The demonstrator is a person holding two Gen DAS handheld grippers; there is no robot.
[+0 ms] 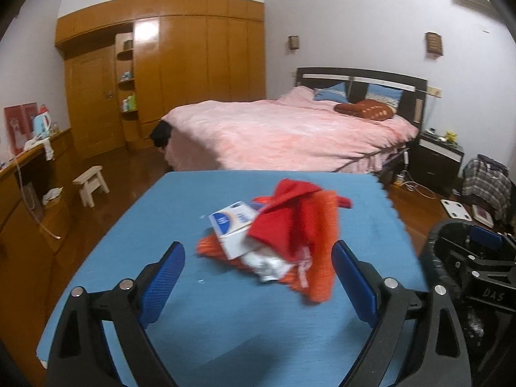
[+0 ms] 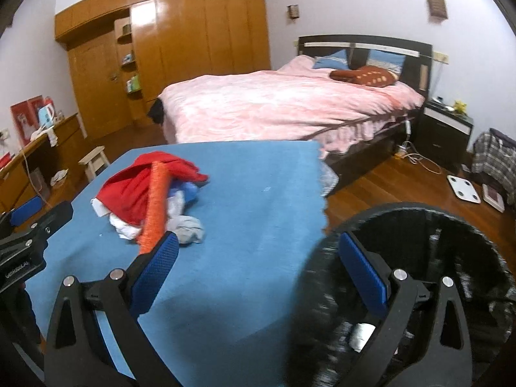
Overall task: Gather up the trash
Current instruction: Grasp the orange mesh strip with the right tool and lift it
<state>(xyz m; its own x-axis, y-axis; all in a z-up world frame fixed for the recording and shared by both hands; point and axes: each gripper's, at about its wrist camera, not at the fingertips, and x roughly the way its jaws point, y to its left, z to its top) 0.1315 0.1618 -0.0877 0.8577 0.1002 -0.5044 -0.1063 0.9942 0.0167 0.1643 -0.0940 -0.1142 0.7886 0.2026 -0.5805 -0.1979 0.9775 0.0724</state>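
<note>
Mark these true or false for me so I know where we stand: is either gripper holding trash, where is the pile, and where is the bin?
1. The left gripper holds the white box. False: its jaws stand open and empty, short of the pile.
2. The trash pile lies on the blue table. True.
3. The black bin stands on the table's left side. False: it stands off the right edge.
4. The right gripper is open with nothing between its fingers. True.
5. A white scrap lies inside the bin. True.
</note>
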